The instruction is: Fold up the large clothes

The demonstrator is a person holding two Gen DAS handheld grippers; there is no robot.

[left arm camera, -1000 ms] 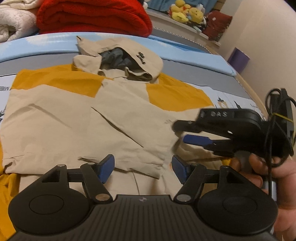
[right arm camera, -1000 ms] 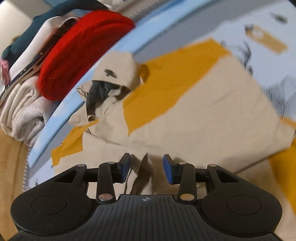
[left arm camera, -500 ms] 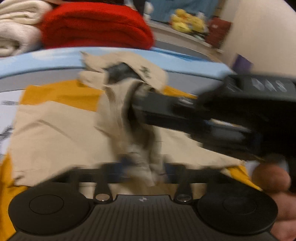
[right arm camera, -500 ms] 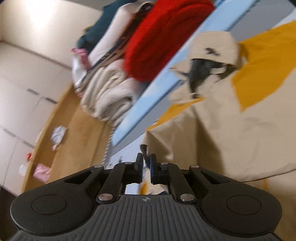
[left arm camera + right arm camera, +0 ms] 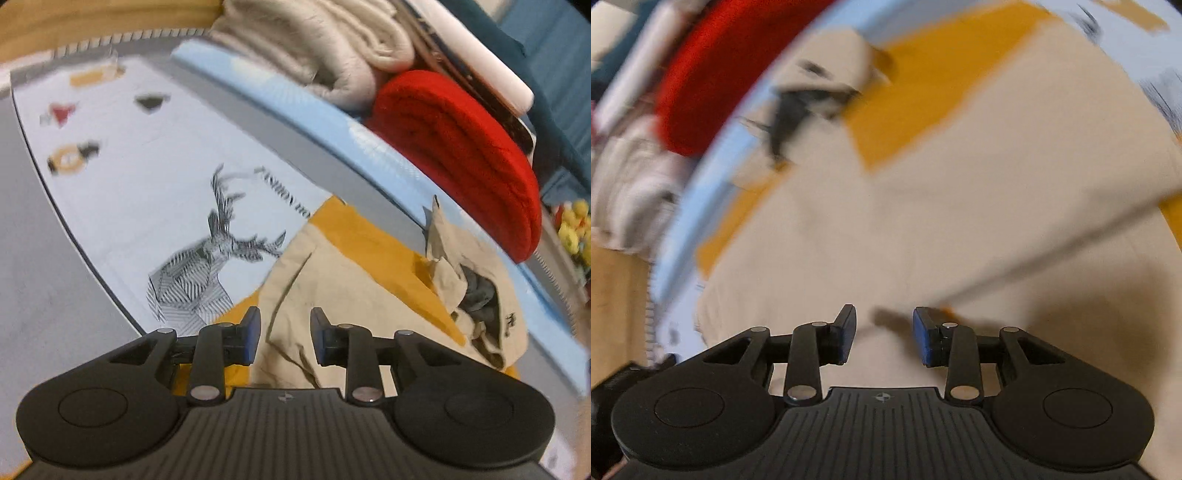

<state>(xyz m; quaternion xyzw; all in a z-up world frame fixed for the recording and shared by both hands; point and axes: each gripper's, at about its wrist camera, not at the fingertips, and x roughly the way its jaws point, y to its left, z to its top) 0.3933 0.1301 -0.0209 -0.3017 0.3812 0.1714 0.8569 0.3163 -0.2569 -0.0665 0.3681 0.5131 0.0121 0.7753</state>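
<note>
A beige and mustard-yellow hooded jacket [image 5: 332, 273] lies spread on the bed, its hood [image 5: 484, 295] toward the blue strip at the head end. My left gripper [image 5: 284, 332] is open and empty, low over the jacket's left edge. In the blurred right wrist view the jacket [image 5: 923, 221] fills the frame with its hood [image 5: 827, 74] at the top. My right gripper [image 5: 882, 332] is open and empty just above the beige cloth.
The bed sheet [image 5: 147, 177] has a deer print [image 5: 210, 266]. A red folded blanket [image 5: 461, 155] and a cream one [image 5: 325, 48] are stacked behind the blue strip [image 5: 295, 107]. Yellow plush toys [image 5: 572, 229] sit far right. Wooden floor [image 5: 613, 295] shows left of the bed.
My right gripper was shut on jacket cloth, carrying it leftward; now it is open and the cloth lies flat. My left gripper has swung left to the jacket's left edge.
</note>
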